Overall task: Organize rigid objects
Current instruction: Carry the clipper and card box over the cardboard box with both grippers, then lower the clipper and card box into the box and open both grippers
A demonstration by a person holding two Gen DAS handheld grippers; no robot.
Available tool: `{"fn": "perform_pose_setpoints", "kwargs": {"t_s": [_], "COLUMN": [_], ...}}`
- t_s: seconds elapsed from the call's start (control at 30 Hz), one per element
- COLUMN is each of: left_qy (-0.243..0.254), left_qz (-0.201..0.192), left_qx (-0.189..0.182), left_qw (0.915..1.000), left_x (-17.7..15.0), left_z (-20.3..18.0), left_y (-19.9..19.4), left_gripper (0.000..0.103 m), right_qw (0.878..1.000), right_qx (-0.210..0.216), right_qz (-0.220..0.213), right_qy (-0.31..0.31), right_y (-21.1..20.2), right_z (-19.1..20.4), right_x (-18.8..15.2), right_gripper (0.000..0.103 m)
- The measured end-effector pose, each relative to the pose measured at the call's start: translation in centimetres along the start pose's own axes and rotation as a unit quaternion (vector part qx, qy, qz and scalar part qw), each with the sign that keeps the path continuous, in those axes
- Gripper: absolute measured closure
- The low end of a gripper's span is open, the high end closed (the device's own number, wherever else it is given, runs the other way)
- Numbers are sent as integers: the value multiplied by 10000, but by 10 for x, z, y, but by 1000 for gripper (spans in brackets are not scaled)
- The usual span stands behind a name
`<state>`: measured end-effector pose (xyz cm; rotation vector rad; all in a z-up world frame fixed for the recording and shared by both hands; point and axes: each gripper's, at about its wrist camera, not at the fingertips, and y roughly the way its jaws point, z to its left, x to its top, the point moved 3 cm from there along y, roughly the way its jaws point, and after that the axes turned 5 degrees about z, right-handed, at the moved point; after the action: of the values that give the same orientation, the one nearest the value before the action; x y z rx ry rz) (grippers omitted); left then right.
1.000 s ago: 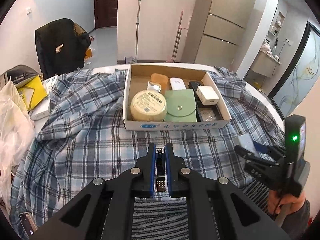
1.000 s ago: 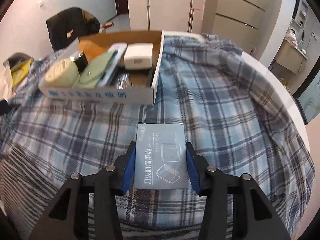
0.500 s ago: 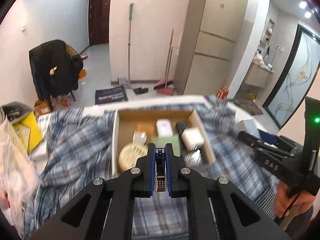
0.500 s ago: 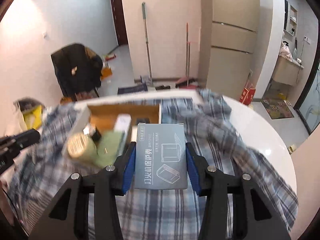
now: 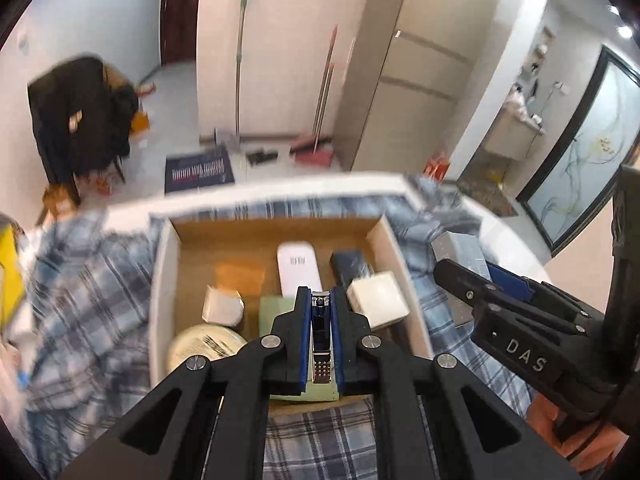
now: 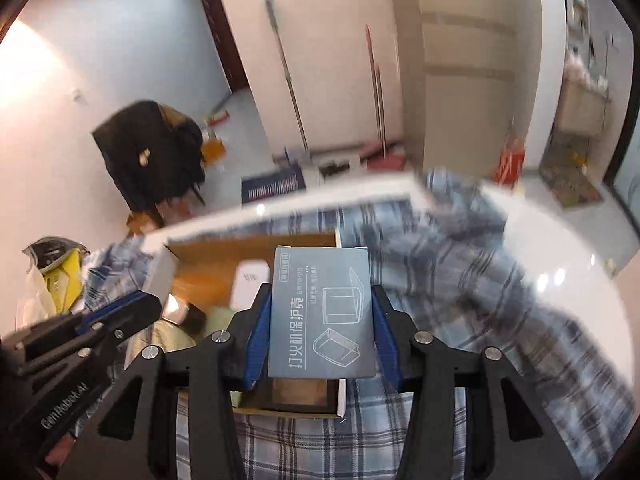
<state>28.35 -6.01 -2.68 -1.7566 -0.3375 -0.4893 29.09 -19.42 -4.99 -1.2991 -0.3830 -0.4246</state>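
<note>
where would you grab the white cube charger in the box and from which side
Take the white charger across its two flat side faces, coming straight down from above. It sits raised on other items near the cardboard box's right wall, so its top and sides are exposed, while the wall blocks a sideways approach from the right.
</note>
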Motion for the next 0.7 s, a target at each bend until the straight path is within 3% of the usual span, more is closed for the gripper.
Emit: {"fn": "perform_pose_setpoints", "kwargs": {"t_s": [0.23, 0.47, 0.6, 0.7], "left_qy": [-129, -214, -235, -207], "left_qz": [724, 927, 1037, 876], "left_qx": [68, -65, 67, 234], "left_qw": [9973, 9954, 9943, 9957], "left_x": [-15, -18, -17, -13], "left_z": [11, 16, 15, 16], "left_y": [59, 71, 72, 62], "left_gripper": [93, 93, 93, 89], "right_qw": [9994, 9992, 9990, 9990], "right_qx": [45, 136, 163, 157], "right_qz": [339, 379, 415, 426], "right_qy": [86, -11, -36, -46], "right_y": [23, 22, 25, 25], "right_z": [-11, -5, -2, -1], "right_x": [-6, -9, -11, -13], "right_gripper": [58, 58, 58, 58]}}
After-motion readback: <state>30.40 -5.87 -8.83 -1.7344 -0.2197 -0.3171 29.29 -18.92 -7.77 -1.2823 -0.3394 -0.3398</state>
